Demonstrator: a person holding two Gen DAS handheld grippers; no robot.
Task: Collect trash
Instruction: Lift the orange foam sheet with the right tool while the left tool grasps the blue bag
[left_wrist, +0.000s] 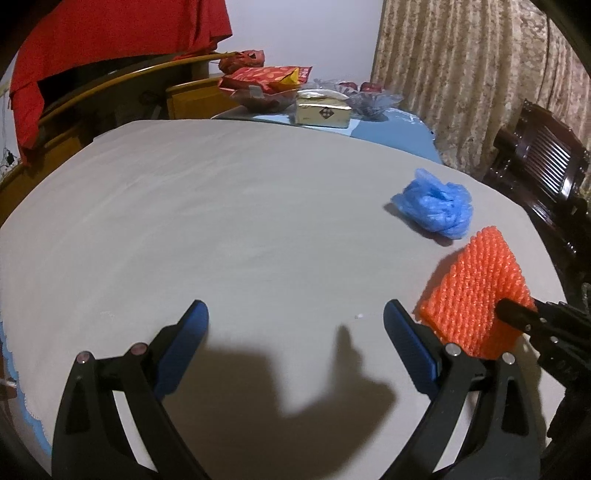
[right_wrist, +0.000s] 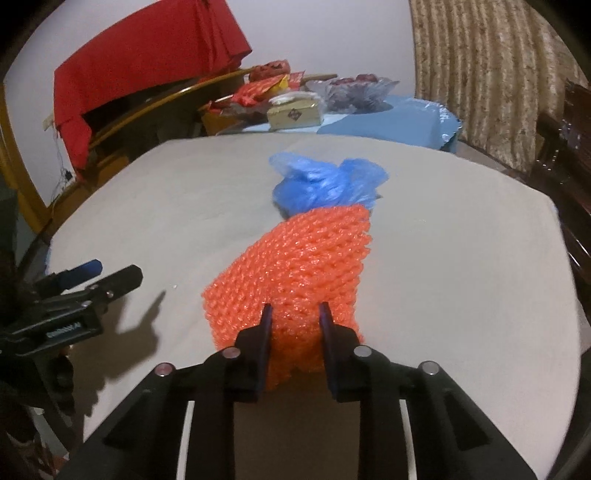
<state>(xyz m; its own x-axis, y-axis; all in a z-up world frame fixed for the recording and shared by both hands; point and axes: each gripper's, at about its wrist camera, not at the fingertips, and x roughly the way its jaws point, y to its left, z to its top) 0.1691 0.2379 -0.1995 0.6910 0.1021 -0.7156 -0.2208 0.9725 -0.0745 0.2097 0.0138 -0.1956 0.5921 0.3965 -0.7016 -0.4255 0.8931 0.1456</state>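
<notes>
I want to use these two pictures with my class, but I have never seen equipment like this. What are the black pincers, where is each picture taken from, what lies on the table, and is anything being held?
There is no robot here: a person holds a two-finger gripper in each hand, and a wide-angle camera on each looks forward along its fingers.

The left wrist view shows the left gripper, jaws wide apart with nothing between them, above the grey tablecloth. The right wrist view shows the right gripper pinching the near end of an orange foam net.

Beyond the net, a crumpled blue plastic bag lies on the cloth, not gripped. At the far end of the table are red snack packets, a gold box and a clear glass dish.
</notes>
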